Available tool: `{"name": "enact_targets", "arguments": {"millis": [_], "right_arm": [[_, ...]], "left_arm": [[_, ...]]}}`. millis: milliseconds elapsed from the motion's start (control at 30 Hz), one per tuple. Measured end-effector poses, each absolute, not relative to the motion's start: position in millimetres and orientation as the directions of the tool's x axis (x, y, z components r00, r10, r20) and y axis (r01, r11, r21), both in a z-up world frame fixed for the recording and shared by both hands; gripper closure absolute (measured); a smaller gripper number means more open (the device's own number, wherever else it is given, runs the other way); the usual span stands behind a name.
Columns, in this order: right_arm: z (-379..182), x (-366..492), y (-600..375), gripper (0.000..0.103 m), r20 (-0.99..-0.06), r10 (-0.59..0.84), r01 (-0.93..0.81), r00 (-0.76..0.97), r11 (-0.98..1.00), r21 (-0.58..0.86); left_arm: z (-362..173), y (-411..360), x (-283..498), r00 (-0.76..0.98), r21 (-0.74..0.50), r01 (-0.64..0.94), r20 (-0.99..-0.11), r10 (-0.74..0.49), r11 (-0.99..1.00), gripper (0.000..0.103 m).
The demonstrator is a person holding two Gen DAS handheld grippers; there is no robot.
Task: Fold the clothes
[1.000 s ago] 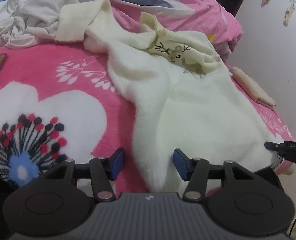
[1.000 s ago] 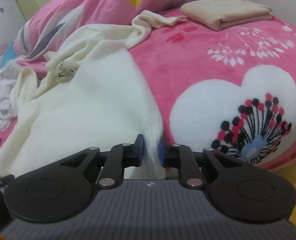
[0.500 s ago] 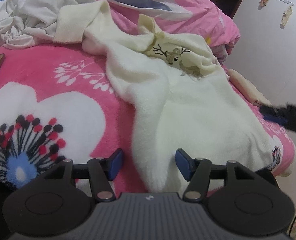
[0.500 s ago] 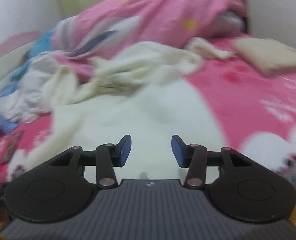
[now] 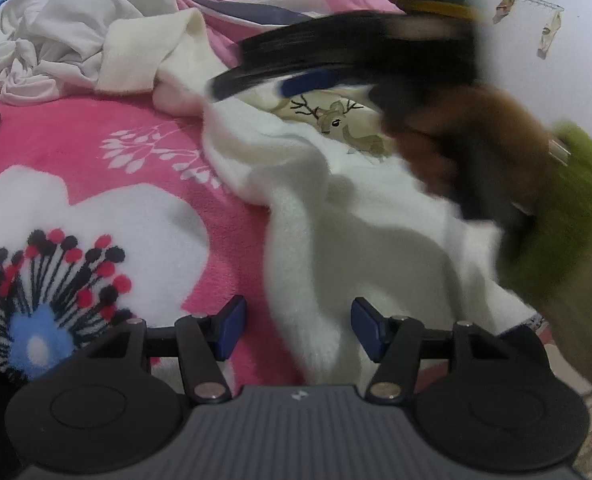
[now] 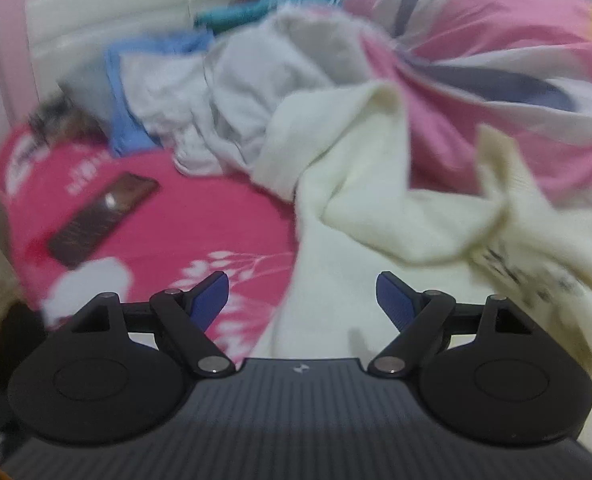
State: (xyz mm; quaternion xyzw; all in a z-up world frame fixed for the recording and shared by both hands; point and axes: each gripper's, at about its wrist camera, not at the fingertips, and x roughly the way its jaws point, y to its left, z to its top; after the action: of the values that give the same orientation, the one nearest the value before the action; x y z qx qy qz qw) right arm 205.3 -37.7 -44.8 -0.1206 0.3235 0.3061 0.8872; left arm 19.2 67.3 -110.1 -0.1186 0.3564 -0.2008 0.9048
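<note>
Left wrist view: we see cream sweater (image 5: 375, 224) spread at bed's (image 5: 108, 128) right edge; left gripper (image 5: 296, 328) half spread, hem between jaws, unpinched. We should pinch both layers.
Right wrist view: right gripper (image 6: 301, 300) jaws just opening, wide, empty, above sweater (image 6: 359, 248).

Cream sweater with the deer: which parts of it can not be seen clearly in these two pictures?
- Left wrist view: the blurred right tool and hand cover the cream sweater at its collar and right side.
- Right wrist view: motion blur smears its deer print; the frame edge cuts off its right part.
</note>
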Motion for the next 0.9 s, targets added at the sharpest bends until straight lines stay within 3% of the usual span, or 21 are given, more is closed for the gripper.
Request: {"name": "enact_targets", "arguments": {"millis": [100, 133, 167, 200, 300, 500, 633, 767, 900], "right_arm": [[-64.5, 247.4, -13.1, 0.023, -0.716, 0.39, -0.602, 0.579, 0.796, -0.054], [-72.8, 260.5, -7.6, 0.03, -0.737, 0.368, -0.595, 0.567, 0.802, -0.057], [-80.7, 270.1, -5.4, 0.062, -0.756, 0.342, -0.579, 0.559, 0.813, -0.06], [-85.5, 276.0, -5.6, 0.076, -0.763, 0.33, -0.567, 0.556, 0.822, -0.059], [-81.6, 281.4, -15.1, 0.091, -0.737, 0.347, -0.533, 0.581, 0.846, -0.021], [-49.2, 293.1, -38.2, 0.092, -0.605, 0.419, -0.469, 0.677, 0.879, 0.085], [-40.1, 314.7, -41.9, 0.093, -0.547, 0.431, -0.435, 0.718, 0.891, 0.131], [-51.0, 341.6, -35.4, 0.093, -0.52, 0.449, -0.426, 0.727, 0.888, 0.173], [-74.8, 364.3, -24.7, 0.092, -0.517, 0.47, -0.436, 0.715, 0.878, 0.196]], "left_arm": [[-112.3, 71.6, 19.6, 0.664, -0.371, 0.295, -0.584, -0.468, 0.881, 0.044], [-112.4, 73.4, 20.2, 0.662, -0.381, 0.295, -0.58, -0.475, 0.876, 0.044], [-112.4, 75.2, 20.8, 0.66, -0.391, 0.295, -0.576, -0.482, 0.872, 0.044], [-112.2, 77.1, 21.4, 0.659, -0.401, 0.294, -0.572, -0.488, 0.868, 0.044], [-110.7, 83.1, 23.0, 0.661, -0.435, 0.286, -0.555, -0.505, 0.854, 0.045], [-107.2, 96.6, 40.8, 0.67, -0.487, 0.269, -0.525, -0.524, 0.831, 0.045], [-110.3, 106.4, 53.2, 0.685, -0.506, 0.231, -0.522, -0.508, 0.831, 0.053], [-114.5, 114.0, 63.0, 0.691, -0.52, 0.196, -0.528, -0.493, 0.832, 0.063], [-116.4, 114.9, 65.4, 0.691, -0.516, 0.188, -0.535, -0.486, 0.836, 0.067]]}}
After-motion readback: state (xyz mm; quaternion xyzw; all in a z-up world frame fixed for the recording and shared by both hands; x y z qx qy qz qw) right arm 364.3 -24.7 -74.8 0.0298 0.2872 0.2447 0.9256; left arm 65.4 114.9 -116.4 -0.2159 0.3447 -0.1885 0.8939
